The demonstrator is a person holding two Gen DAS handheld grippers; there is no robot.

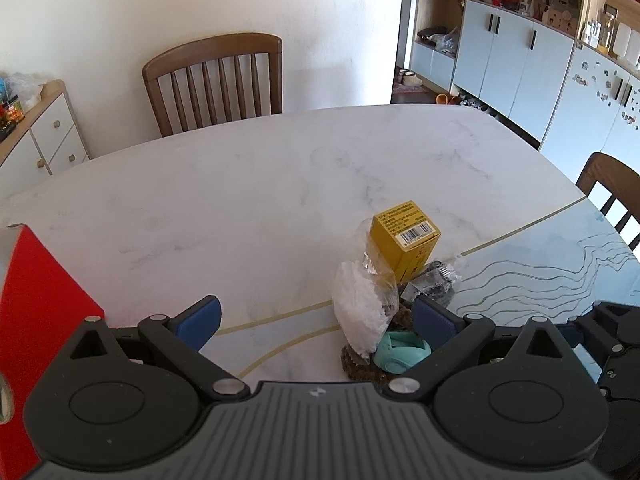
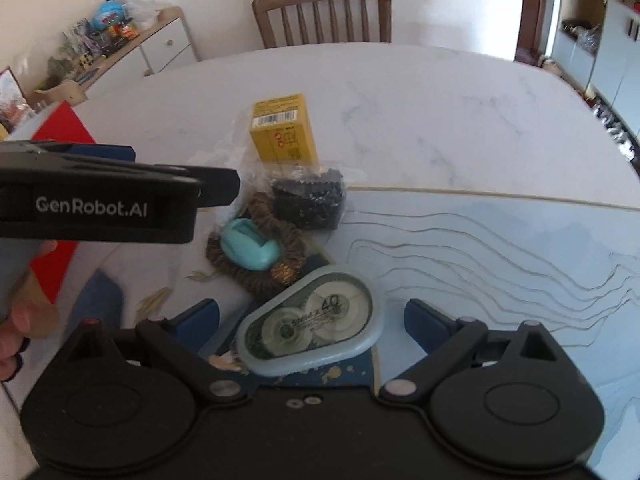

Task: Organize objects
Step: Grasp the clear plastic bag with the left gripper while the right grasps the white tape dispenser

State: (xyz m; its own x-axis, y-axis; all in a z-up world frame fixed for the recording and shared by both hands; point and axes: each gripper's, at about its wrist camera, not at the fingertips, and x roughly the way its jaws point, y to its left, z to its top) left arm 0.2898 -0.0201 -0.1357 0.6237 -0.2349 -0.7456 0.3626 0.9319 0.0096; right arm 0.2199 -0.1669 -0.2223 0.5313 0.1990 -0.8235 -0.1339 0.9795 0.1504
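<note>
Tape dispenser (image 2: pixel 308 322) between spread right claw (image 2: pixel 312 320) fingers; left claw (image 1: pixel 316 318) spread, empty.

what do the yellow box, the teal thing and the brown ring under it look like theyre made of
Yellow box: printed cardboard with a slight sheen, judging by its sharp folded edges and barcode label.
Teal thing: looks like moulded plastic or silicone, matte, with smooth rounded edges; hard to tell which.
Brown ring: seems to be gathered fabric, probably a scrunchie, with a ruffled, fuzzy surface and a shiny gold patch.

Left gripper (image 1: pixel 316 318) and right gripper (image 2: pixel 312 322), jaws wide apart.
</note>
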